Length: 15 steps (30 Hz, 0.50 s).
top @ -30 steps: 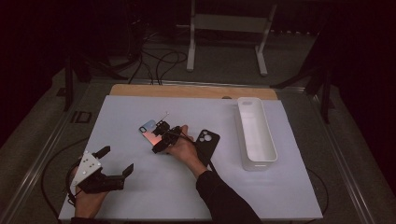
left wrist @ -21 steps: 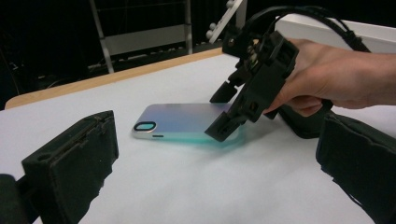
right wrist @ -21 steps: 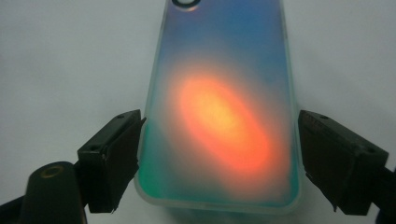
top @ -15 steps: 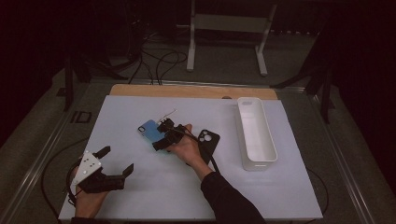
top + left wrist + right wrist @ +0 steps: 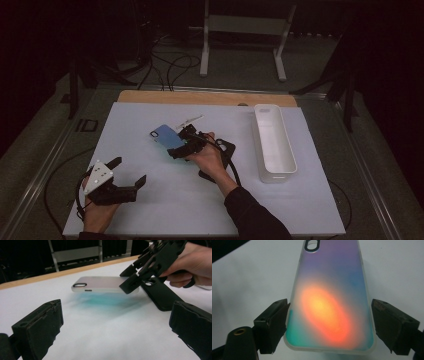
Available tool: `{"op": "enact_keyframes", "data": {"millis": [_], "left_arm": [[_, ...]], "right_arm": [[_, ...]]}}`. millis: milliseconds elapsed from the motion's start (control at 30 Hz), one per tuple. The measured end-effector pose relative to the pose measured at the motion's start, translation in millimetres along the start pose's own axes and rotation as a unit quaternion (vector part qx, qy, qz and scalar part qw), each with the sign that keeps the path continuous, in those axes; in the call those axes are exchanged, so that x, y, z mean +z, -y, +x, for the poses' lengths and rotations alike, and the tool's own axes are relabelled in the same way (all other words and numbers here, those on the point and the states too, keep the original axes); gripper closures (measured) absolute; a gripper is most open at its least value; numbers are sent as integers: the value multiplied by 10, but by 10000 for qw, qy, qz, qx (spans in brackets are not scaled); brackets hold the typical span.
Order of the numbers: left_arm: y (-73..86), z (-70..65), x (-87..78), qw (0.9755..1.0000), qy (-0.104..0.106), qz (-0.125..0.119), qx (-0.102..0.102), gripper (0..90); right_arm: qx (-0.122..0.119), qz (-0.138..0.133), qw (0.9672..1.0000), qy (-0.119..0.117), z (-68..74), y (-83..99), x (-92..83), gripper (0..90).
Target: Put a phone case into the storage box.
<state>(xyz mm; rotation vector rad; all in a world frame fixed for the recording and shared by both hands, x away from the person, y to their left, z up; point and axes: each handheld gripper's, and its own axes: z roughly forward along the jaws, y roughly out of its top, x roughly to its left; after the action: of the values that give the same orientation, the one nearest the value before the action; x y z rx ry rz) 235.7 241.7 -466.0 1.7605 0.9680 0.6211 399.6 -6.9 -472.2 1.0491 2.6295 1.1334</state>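
right gripper (image 5: 176, 150) has the iridescent case (image 5: 166, 137) pinched across its width, jaws spread wide w/ one pad on each long edge. in the right gripper view the case (image 5: 329, 302) runs away from the jaws, camera hole at the far end, near end between the pads. from the left gripper view the case (image 5: 105, 285) hangs clear of the white mat (image 5: 100, 322), roughly level, throwing a teal glow on the mat under it. so the step in hand looks like the carry, just after pickup

black case (image 5: 222, 152) lies on the mat just beside the right hand (image 5: 207, 157), partly under it. white tray (image 5: 272, 142) sits well apart at the mat's right side, looks empty

left gripper (image 5: 125, 175) rests at the near left of the mat, jaws wide open, nothing between them, pointing toward the held case

next move, my guess: either swing the case over to the tray or hand it off to the left gripper. either way needs a steady squeeze, since the grip is only on the thin edges at one end & the case could pivot or slip; keep it level, clear the black case & tray wall before lowering
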Motion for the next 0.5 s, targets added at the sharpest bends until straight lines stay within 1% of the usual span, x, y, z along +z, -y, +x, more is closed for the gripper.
{"op": "enact_keyframes", "data": {"millis": [67,133,167,200,233,267,300,333,367,400,433,467,500], "left_arm": [[-8,-7,49,10000,50,65,-41,0],[-20,-10,106,9998,117,120,-105,0],[-20,-10,106,9998,117,120,-105,0],[-45,2,178,9994,217,142,-242,0],[-55,10,202,9991,241,156,-298,0],[-55,10,202,9991,241,156,-298,0],[-70,29,240,9986,275,157,-420,0],[-70,29,240,9986,275,157,-420,0],[-77,41,257,9983,290,159,-482,0],[-93,66,291,9976,324,152,-601,0],[-93,66,291,9976,324,152,-601,3],[-104,79,312,9969,358,146,-683,3],[-114,88,330,9965,384,151,-724,7]], "right_arm": [[-15,-43,10000,-18,-19,12,-42,170],[26,-101,9999,-50,-37,21,-86,171],[26,-101,9999,-50,-37,21,-86,171],[44,-195,9997,-114,-54,27,-149,170],[37,-219,9997,-116,-54,28,-173,170],[40,-249,9996,-137,-52,29,-197,170],[39,-295,9994,-181,-51,33,-224,171],[30,-320,9993,-182,-49,34,-240,170],[6,-352,9992,-196,-48,37,-261,170],[-1,-384,9990,-207,-45,39,-280,170],[-1,-384,9990,-207,-45,39,-280,170],[-12,-420,9988,-236,-41,42,-298,170],[-18,-448,9987,-245,-34,44,-323,170]]}}
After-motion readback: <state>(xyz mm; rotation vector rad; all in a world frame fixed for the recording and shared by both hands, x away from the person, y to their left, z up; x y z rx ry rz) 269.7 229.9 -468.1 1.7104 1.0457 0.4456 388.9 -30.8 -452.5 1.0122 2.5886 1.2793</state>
